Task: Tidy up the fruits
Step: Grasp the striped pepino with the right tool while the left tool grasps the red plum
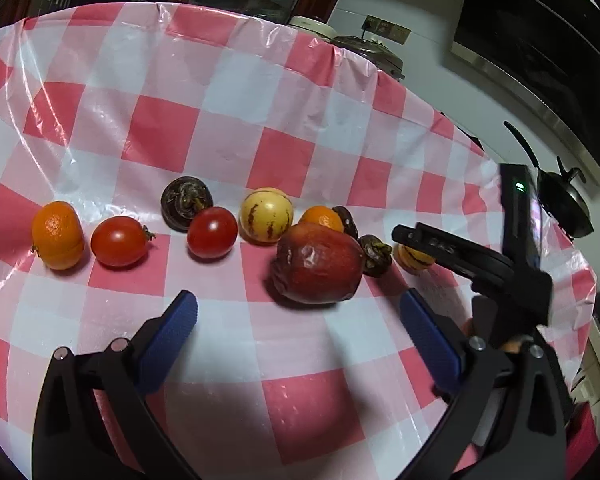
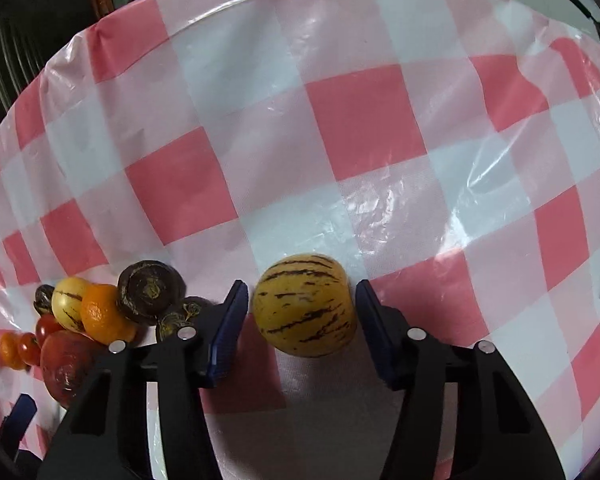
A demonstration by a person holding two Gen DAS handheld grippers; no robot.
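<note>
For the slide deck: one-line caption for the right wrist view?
Open right gripper straddling a striped yellow melon on the checked tablecloth.

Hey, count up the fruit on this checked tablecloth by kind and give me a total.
Tangerines: 2
Tomatoes: 2
Striped yellow melons: 2
Dark purple fruits: 3
Red apple: 1
Total: 10

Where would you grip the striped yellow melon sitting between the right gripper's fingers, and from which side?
Across its widest middle, I'd say, coming straight on from the near side as the right gripper already stands. The striped yellow melon is round and sits on the checked cloth, apart from the fruit cluster. One blue pad flanks each side, so closing there should clamp it evenly.
</note>
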